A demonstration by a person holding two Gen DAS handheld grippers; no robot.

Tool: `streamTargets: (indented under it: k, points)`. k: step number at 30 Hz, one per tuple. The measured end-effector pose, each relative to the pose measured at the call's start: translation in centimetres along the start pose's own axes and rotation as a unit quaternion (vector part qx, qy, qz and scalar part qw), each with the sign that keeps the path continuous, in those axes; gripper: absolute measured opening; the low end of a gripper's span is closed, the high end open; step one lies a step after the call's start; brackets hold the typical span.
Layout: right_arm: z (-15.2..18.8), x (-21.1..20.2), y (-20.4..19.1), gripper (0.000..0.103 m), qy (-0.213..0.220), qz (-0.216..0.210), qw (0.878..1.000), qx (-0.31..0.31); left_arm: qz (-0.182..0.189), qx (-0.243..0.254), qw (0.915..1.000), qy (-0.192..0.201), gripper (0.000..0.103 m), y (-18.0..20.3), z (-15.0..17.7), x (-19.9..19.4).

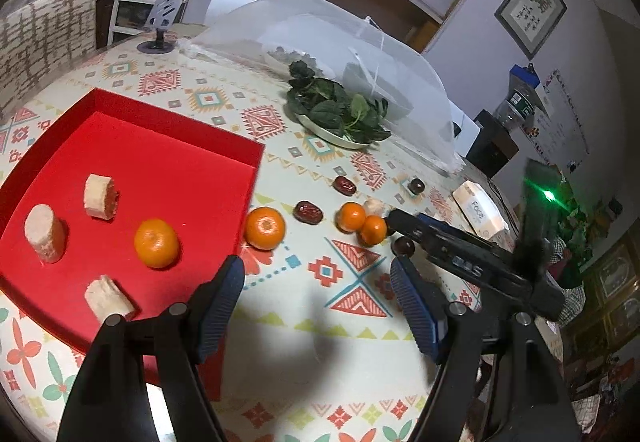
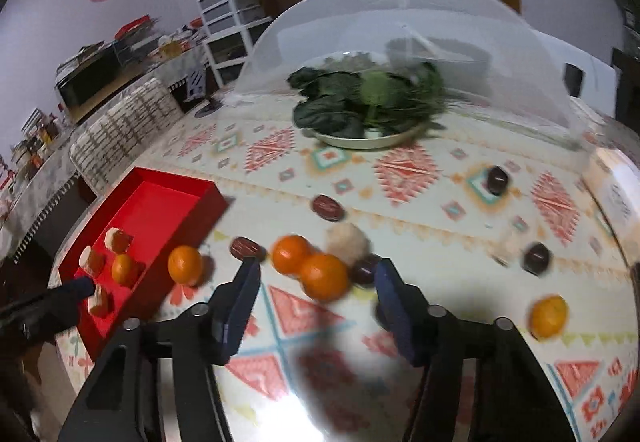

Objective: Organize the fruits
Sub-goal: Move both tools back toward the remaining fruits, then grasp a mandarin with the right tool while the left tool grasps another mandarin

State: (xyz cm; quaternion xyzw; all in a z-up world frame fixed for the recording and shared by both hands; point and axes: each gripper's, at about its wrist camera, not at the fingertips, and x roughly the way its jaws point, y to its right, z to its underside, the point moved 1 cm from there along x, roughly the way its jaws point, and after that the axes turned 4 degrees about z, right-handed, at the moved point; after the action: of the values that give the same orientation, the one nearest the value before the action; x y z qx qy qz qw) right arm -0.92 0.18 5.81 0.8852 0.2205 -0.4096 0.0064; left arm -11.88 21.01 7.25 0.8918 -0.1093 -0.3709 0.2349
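Sorting is partway: one orange and three cut pieces lie in the red tray, just ahead-left of the wide, empty left claw. The right claw, also wide and empty, points at two touching oranges on the tabletop; it likely needs to straddle the nearer one and close.

Glossy patterned tablecloth; matt red tray; ribbed claw pads.

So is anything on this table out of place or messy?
Yes: the red tray holds one tangerine and three cut pieces, while other tangerines and dates lie scattered on the tablecloth beside it. Nothing looks spilled.
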Motion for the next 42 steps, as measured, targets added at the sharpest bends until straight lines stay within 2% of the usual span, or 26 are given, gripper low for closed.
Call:
streamTargets:
  k: [5,7,10,11,13,16,24,25,26,27,28,38,42]
  points:
    - [0.0,2.8,-1.0,0.059,-0.034,-0.004,0.999,-0.003,0.000,-0.001,1.0000,0.003,0.075,-1.0,0.0,-0.7]
    - [0.8,2.4,-1.3,0.059,-0.039,-0.016,0.999,-0.010,0.000,-0.001,1.0000,0.005,0.075,-1.3,0.0,-0.9]
    - [2.2,1.0,-1.7,0.059,-0.057,-0.062,0.996,-0.025,0.004,-0.005,0.9999,0.008,0.075,-1.9,-0.1,-1.0]
    - [2.5,0.6,-1.7,0.059,-0.057,-0.063,0.996,-0.029,0.006,-0.007,0.9999,0.009,0.075,-2.0,-0.1,-1.0]
    - [3.3,-0.8,-1.5,0.059,-0.046,-0.058,0.997,-0.032,0.007,-0.010,0.9999,0.010,0.075,-2.3,-0.1,-0.9]
    - [3.6,-1.2,-1.5,0.059,-0.028,-0.025,0.998,-0.043,0.008,-0.016,0.9998,0.009,0.075,-2.6,0.1,-0.6]
    - [3.3,2.8,-3.0,0.059,-0.050,-0.023,0.997,-0.044,0.002,-0.006,1.0000,0.003,0.075,-2.4,0.3,-0.5]
    - [3.4,3.0,-3.1,0.059,-0.053,-0.022,0.997,-0.044,0.000,-0.003,1.0000,0.003,0.075,-2.3,0.2,-0.5]
    - [3.6,3.4,-3.1,0.052,-0.058,-0.021,0.997,-0.042,-0.002,0.001,1.0000,0.002,0.075,-2.2,0.0,-0.4]
    - [3.7,3.4,-3.0,0.038,-0.053,-0.014,0.998,-0.040,-0.002,0.004,1.0000,0.002,0.075,-2.0,0.0,-0.3]
    - [3.7,3.3,-2.9,0.035,-0.054,-0.014,0.998,-0.037,-0.003,0.009,1.0000,0.001,0.075,-1.8,-0.1,-0.2]
    - [6.7,-0.5,1.7,0.035,-0.039,-0.027,0.999,0.024,-0.002,0.068,0.9968,-0.041,0.075,2.0,0.2,4.0]
    - [7.2,-1.5,3.6,0.035,-0.037,-0.010,0.999,0.032,0.001,0.122,0.9909,-0.058,0.075,5.1,0.0,7.2]
